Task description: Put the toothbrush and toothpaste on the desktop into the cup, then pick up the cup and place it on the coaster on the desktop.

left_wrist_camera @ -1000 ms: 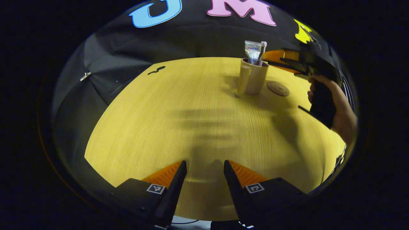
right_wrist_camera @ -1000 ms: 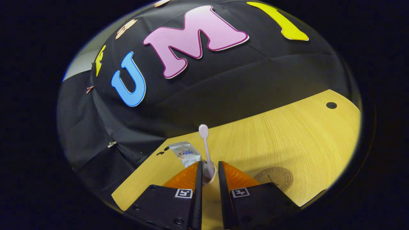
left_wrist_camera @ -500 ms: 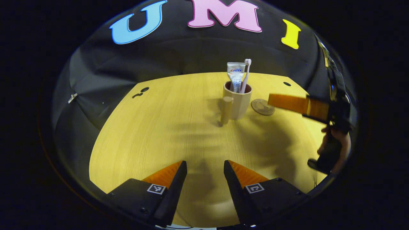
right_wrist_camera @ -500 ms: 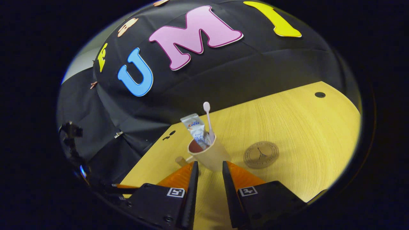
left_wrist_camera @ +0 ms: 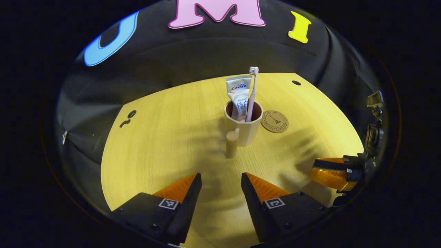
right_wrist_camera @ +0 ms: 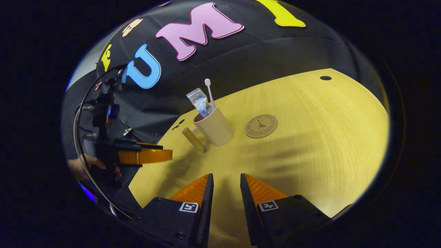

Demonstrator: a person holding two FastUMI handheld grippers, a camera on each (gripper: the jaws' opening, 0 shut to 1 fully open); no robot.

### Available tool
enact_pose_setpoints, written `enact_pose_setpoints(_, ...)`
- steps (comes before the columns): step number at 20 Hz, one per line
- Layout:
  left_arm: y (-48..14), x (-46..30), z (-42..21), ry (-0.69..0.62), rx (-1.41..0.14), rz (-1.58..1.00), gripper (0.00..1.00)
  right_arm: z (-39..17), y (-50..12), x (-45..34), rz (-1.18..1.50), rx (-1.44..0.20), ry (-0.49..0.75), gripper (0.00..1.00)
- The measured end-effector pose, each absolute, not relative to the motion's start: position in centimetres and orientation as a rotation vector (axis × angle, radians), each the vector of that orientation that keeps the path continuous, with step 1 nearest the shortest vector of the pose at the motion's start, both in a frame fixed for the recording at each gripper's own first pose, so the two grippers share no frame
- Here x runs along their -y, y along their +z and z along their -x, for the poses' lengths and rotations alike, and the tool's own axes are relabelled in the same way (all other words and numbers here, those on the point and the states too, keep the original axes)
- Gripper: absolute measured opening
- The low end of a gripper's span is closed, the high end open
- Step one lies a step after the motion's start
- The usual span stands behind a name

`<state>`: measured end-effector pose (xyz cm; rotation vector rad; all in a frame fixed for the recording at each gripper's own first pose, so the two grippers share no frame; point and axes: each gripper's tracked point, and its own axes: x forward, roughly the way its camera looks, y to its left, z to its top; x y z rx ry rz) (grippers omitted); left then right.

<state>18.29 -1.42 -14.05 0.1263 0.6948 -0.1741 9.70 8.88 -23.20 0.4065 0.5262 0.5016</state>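
Both tools apart, cup beside coaster, nothing between

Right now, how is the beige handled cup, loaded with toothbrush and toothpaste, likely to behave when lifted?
The beige cup looks rigid, so it should hold its shape. The white toothbrush and toothpaste tube stand well above the rim, so they may shift or tip it slightly. Its stubby peg handle could twist in a grip.

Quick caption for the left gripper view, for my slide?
Open left gripper faces the handled cup holding toothpaste and toothbrush, beside the empty coaster.
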Motion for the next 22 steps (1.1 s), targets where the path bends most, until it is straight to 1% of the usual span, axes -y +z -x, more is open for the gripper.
enact_pose_setpoints(7, -14.1, 3.0, -22.1, -0.287, -0.825, -0.260, 0.75, -10.0, -24.2, -4.9, -0.444, -0.541, 0.433, 0.48)
enact_pose_setpoints(10, -15.0, 3.5, -23.5, -0.314, -0.909, -0.295, 0.74, -10.3, -24.8, -4.0, -0.460, -0.550, 0.414, 0.48)
enact_pose_setpoints(15, -15.4, 4.6, -26.5, -0.349, -0.965, -0.367, 0.72, -11.0, -25.2, -2.9, -0.472, -0.560, 0.395, 0.48)
enact_pose_setpoints(17, -15.7, 5.1, -27.4, -0.351, -0.981, -0.379, 0.67, -11.1, -25.5, -2.5, -0.473, -0.565, 0.389, 0.48)
enact_pose_setpoints(18, -16.0, 5.2, -27.5, -0.355, -0.998, -0.378, 0.59, -11.1, -25.7, -2.3, -0.471, -0.569, 0.387, 0.48)
enact_pose_setpoints(19, -16.3, 5.5, -27.5, -0.358, -1.006, -0.376, 0.55, -11.1, -25.8, -2.1, -0.469, -0.572, 0.384, 0.48)
enact_pose_setpoints(22, -17.3, 5.6, -27.3, -0.357, -1.052, -0.377, 0.35, -11.1, -25.9, -1.8, -0.473, -0.576, 0.376, 0.48)
